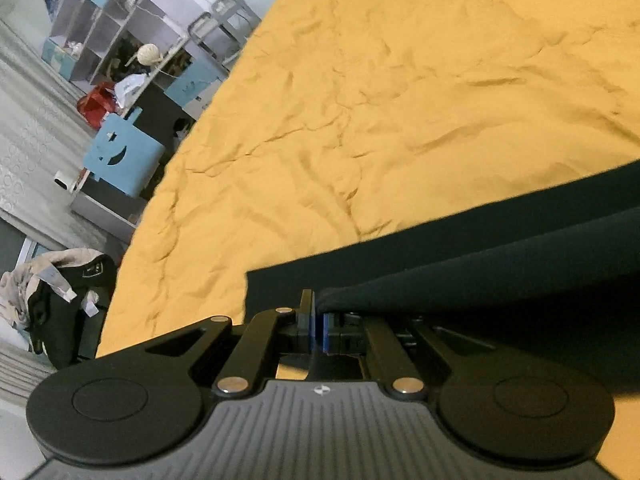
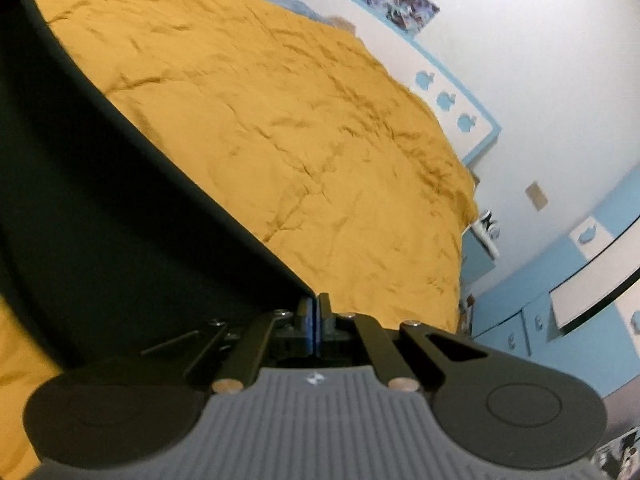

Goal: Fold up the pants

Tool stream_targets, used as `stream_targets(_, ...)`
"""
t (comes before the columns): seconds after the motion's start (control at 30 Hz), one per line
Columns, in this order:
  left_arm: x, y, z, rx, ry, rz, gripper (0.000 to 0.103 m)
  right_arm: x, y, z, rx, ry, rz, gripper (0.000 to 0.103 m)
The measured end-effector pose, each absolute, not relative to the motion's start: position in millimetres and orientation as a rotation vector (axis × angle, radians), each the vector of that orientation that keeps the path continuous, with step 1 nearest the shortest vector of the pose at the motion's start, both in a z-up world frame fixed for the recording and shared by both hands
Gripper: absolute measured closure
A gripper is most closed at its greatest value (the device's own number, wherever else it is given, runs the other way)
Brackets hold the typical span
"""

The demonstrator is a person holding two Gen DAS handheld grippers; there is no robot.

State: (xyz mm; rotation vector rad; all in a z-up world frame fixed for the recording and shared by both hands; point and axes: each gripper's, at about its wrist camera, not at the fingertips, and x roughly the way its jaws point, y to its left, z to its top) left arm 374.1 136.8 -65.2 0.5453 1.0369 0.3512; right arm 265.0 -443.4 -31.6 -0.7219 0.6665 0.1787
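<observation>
Two grippers, each with fingers pressed together on dark cloth.

Left gripper [image 1: 319, 312]: fingers nearly closed, blue pads face to face, a fold of the pants [image 1: 500, 256] pinched between them. From the grip the cloth runs rightward in two overlapping layers, out of the frame at the right edge.

Right gripper [image 2: 318, 308]: fingers closed to a thin slit, clamped on a corner of the same pants [image 2: 100, 184]. From this corner the cloth spreads left and up as a taut dark sheet, its straight edge crossing the view diagonally to the upper left.

Bed [image 1: 400, 100]: mustard-yellow cover, wrinkled all over, lying under and beyond the pants in both views.

Left view, past the bed's edge: a heap of clothes [image 1: 52, 292] on a dark seat, a blue cut-out panel [image 1: 124, 152], a red bag [image 1: 96, 104], then open shelves [image 1: 112, 24] against the wall.

Right view, past the bed: blue-and-white headboard [image 2: 452, 96] with apple shapes, white wall, poster [image 2: 400, 4] above.
</observation>
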Motion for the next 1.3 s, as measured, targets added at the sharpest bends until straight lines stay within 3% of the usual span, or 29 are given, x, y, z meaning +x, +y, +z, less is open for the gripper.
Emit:
stream_targets(0.47,418,125,-125,0.588,1.096,0.355,0.1,358,-452,-126,-0.641,0.812,0.19,0.103)
stream_targets(0.9,417,127,-106,0.491,1.099,0.356,0.099,344,-459,-107,-0.509,0.732,0.15,0.103)
stream_targets(0.93,421,127,-108,0.477,1.109,0.367,0.09,349,-458,-111,-0.503,0.746,0.145,0.103)
stream_targets(1.07,419,122,-113,0.476,1.109,0.364,0.074,362,-450,-131,-0.504,0.794,0.117,0.103)
stream_targets(1.13,412,123,-104,0.474,1.069,0.338,0.047,361,-451,-134,-0.472,0.795,0.095,0.103)
stream_targets(1.23,407,126,-86,0.435,1.025,0.347,0.039,359,-454,-127,-0.429,0.778,0.074,0.091)
stream_targets(1.3,404,132,-70,0.366,0.996,0.357,0.038,356,-453,-120,-0.414,0.762,0.052,0.069)
